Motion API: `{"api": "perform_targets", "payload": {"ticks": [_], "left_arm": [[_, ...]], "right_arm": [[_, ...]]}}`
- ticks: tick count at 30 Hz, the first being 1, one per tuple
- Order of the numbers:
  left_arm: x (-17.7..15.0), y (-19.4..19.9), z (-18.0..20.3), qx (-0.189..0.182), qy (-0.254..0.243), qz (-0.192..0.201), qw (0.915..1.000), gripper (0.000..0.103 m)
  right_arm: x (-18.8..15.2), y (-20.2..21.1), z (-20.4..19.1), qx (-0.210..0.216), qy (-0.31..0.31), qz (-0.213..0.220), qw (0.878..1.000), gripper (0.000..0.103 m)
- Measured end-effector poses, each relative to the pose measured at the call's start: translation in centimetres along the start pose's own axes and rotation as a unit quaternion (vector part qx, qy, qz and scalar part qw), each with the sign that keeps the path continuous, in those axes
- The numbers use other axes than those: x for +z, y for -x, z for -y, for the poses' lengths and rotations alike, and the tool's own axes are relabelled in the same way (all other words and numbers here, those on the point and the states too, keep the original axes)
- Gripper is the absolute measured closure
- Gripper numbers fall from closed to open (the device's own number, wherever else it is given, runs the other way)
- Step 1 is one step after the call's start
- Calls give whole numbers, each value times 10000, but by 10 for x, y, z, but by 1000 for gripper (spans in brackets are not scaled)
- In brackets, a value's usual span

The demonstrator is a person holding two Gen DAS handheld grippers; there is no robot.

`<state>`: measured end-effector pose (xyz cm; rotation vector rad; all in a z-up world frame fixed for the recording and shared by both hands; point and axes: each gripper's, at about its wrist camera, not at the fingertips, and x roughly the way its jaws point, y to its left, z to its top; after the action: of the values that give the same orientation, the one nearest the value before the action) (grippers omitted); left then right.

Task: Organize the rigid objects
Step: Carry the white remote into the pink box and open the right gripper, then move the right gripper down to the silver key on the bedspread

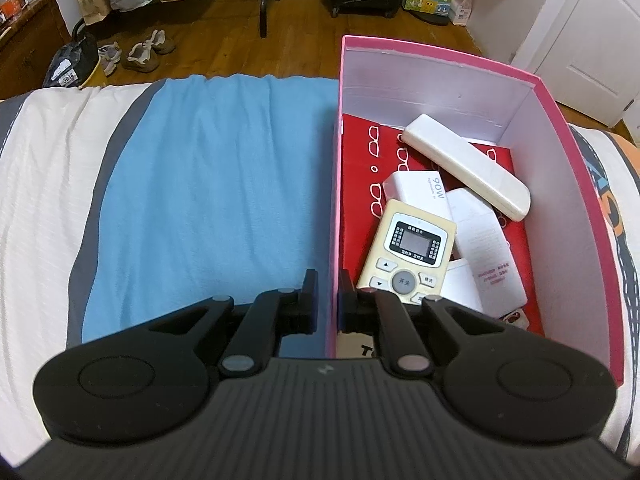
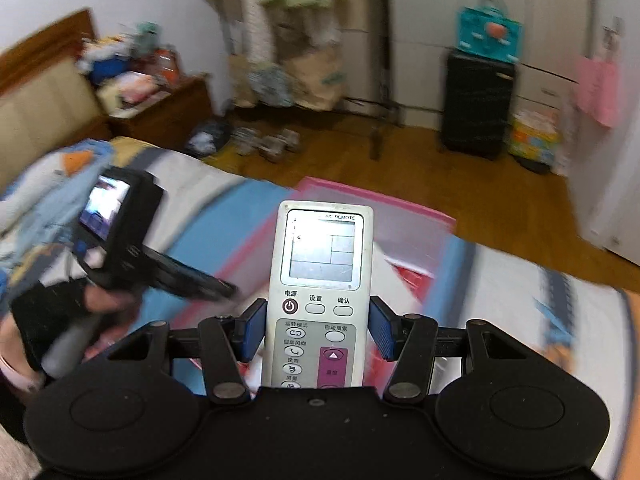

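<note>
Now our right gripper (image 2: 316, 330), clamped on the remote (image 2: 320, 280) lengthwise, faces the box (image 2: 400, 220) ahead, whose wall our left gripper (image 1: 328, 300) pinches.

Soft indoor light fell evenly; beyond my sharp remote (image 2: 320, 292) the room smeared with motion blur, edges bowed.

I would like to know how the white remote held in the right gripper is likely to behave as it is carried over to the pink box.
The white remote looks like a rigid plastic slab, so it should not flex. The right gripper pinches only its lower half, leaving the screen end sticking out; it might pivot. Its smooth sides may slip slightly. The pink box already holds loose remotes, so it may land tilted.
</note>
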<state>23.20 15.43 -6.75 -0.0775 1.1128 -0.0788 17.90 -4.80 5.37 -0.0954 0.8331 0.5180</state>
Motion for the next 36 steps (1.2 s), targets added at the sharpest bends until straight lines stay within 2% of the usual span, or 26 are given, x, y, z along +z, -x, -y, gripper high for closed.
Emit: {"api": "perform_targets", "payload": {"ticks": [2, 5, 9, 12, 15, 18, 22, 27, 33, 36], "left_arm": [[0, 0, -2, -72, 47, -10, 10000, 94], [0, -1, -4, -165, 100, -4, 9998, 94], [-1, -1, -6, -211, 95, 14, 9997, 94], [-1, -1, -10, -317, 159, 0, 9994, 94], [-1, -1, -9, -328, 131, 20, 9994, 94], [0, -4, -10, -346, 153, 3, 9993, 94], [-1, -8, -9, -323, 168, -31, 9993, 94], [0, -6, -7, -233, 138, -28, 9996, 94], [-1, -5, 2, 64, 30, 3, 10000, 94], [0, -5, -1, 29, 192, -19, 9998, 94]], "right_arm": [[7, -22, -7, 127, -18, -36, 9999, 44], [15, -61, -20, -126, 332, -136, 9993, 44], [24, -117, -16, -256, 175, -651, 9974, 44], [26, -154, -15, -617, 456, -968, 9923, 44], [26, -177, -12, -861, 628, -1183, 9872, 44], [25, -187, -4, -803, 577, -1237, 9874, 44], [31, -170, 6, -702, 167, -867, 9936, 44], [31, -117, 14, -486, -104, -436, 9978, 44], [18, -38, 25, -747, 70, 158, 9971, 41], [3, -10, 42, -793, 50, 285, 9964, 41]]}}
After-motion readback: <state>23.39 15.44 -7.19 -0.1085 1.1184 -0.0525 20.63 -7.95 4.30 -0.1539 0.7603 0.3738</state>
